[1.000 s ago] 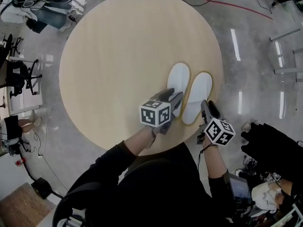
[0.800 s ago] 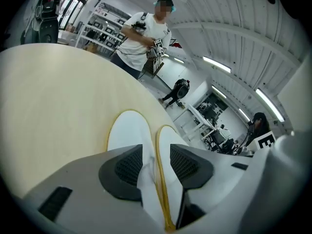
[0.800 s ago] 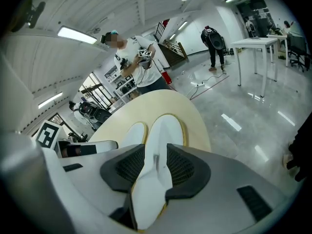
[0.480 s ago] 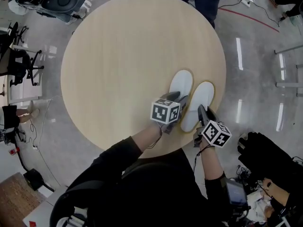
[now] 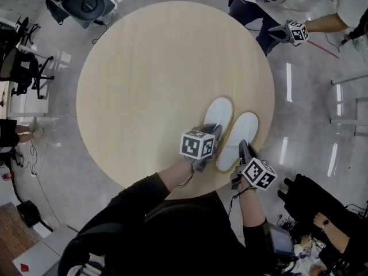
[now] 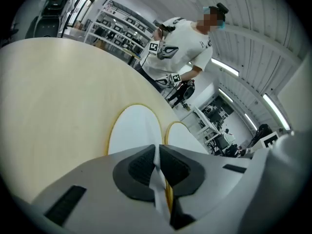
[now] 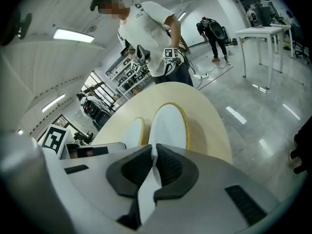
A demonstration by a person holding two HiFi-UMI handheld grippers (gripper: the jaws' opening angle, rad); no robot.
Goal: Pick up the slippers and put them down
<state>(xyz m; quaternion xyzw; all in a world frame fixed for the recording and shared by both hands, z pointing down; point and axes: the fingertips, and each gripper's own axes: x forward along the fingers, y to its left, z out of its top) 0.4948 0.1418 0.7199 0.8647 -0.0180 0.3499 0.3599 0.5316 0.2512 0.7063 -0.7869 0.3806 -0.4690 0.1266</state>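
Two white slippers with yellow-edged soles lie side by side near the front right edge of the round wooden table point(image 5: 144, 85). The left slipper point(image 5: 219, 115) point(image 6: 134, 133) has its heel rim pinched between the pads of my left gripper point(image 5: 212, 133) point(image 6: 157, 162), which is shut on it. My right gripper point(image 5: 244, 148) point(image 7: 153, 165) is closing, and its pads press on the white heel rim of the right slipper point(image 5: 245, 128) point(image 7: 168, 126). Both soles rest on the table. The left slipper point(image 7: 131, 133) also shows beside the right one in the right gripper view.
Across the table a person in white point(image 6: 180, 48) holds a marker-cube gripper point(image 5: 294, 31) in each hand. Chairs and equipment point(image 5: 83, 2) stand beyond the table's far left. A person in black point(image 5: 313, 200) is at the lower right, off the table edge.
Both grippers went from open to closed on the slippers' heel rims, after sliding a little further onto them. A person with grippers has come into view at the table's far side.
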